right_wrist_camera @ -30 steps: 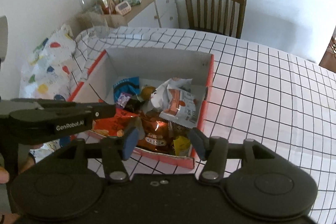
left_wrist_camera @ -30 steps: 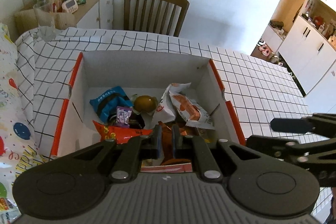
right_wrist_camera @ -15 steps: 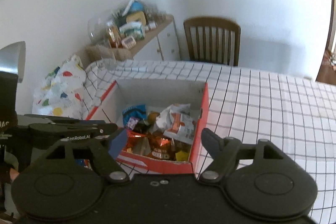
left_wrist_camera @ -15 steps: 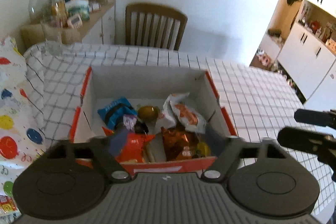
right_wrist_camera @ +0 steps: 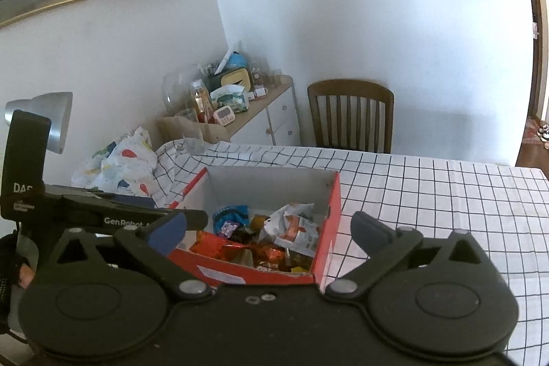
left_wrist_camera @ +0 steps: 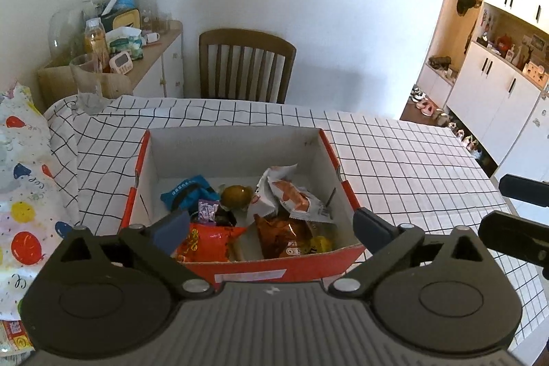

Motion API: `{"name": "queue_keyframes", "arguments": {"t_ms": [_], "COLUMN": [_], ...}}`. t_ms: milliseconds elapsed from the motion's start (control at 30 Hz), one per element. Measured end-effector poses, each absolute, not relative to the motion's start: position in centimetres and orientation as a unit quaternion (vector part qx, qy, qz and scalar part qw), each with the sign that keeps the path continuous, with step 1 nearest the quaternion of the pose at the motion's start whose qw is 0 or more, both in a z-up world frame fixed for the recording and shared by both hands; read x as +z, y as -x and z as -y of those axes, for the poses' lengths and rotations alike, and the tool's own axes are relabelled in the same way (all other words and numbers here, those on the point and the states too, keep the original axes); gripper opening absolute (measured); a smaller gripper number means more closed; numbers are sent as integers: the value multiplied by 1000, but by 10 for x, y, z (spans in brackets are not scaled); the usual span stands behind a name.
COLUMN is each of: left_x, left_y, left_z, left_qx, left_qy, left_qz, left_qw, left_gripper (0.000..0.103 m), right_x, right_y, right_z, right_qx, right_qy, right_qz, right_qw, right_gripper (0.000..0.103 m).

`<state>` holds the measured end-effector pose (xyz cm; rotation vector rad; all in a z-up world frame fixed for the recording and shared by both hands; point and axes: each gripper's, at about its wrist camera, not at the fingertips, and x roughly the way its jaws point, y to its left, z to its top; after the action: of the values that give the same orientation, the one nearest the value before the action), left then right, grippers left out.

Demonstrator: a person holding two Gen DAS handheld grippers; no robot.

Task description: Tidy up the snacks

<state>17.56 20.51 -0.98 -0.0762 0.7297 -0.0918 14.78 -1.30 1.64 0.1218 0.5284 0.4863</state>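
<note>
Left wrist view | red box (left_wrist_camera: 240, 270) on checked tablecloth (left_wrist_camera: 394, 153), holding blue packet (left_wrist_camera: 187, 192), orange bag (left_wrist_camera: 206, 242), white wrapper (left_wrist_camera: 291, 194), brown round snack (left_wrist_camera: 235, 194) | left gripper (left_wrist_camera: 271, 225) jaws opening, empty | right gripper (right_wrist_camera: 267, 227) jaws opening, empty

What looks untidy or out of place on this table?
The checked tablecloth is bunched up at the far left corner, not flat. Snack packets lie jumbled in the red box. Nothing looks spilled.
</note>
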Motion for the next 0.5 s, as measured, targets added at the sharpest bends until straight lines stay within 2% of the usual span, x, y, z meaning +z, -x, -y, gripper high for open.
{"name": "queue_keyframes", "arguments": {"t_ms": [500], "left_x": [-6], "left_y": [-153], "left_z": [-194], "left_qx": [-50], "left_qy": [4], "left_qz": [-351], "left_qw": [935], "left_gripper": [102], "right_x": [11], "right_y": [-125], "right_z": [16], "right_qx": [213], "right_qy": [-72], "right_qz": [-235], "right_qw": [946], "right_gripper": [103]}}
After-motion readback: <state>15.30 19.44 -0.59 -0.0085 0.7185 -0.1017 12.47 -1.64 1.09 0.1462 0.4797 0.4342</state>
